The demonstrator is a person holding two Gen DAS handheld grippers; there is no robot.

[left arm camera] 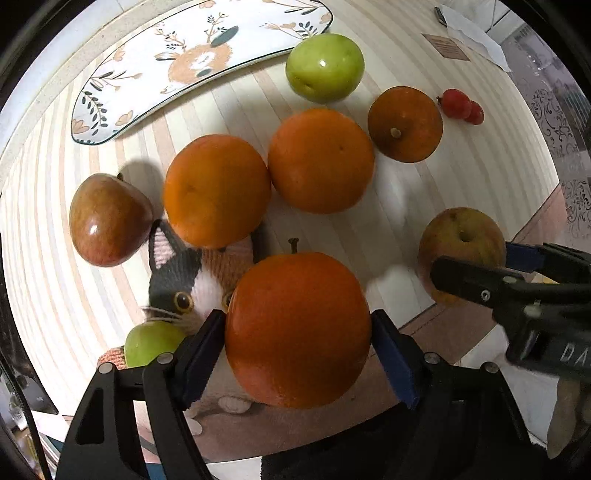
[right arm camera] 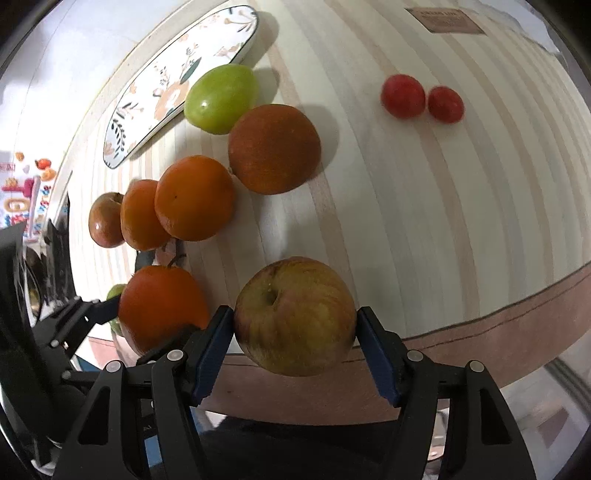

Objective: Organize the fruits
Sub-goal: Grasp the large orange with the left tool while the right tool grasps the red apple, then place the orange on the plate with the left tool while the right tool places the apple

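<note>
My left gripper (left arm camera: 297, 332) is shut on a stemmed orange (left arm camera: 297, 328) above the striped mat's near edge. My right gripper (right arm camera: 294, 325) is shut on a yellow-red apple (right arm camera: 295, 314), which shows in the left wrist view (left arm camera: 461, 247) at the right. On the mat lie two oranges (left arm camera: 216, 190) (left arm camera: 320, 159), a darker orange (left arm camera: 405, 123), a green apple (left arm camera: 324, 67), a red-brown apple (left arm camera: 109, 219), a small green fruit (left arm camera: 151, 341) and two red cherry tomatoes (left arm camera: 461, 106).
A crescent floral plate (left arm camera: 110, 96) lies at the mat's far left. A knitted cat coaster (left arm camera: 184, 277) lies under the near fruit. A brown label (right arm camera: 445, 20) and white paper (left arm camera: 476, 35) sit at the far right. The mat's brown edge (right arm camera: 517, 325) runs near me.
</note>
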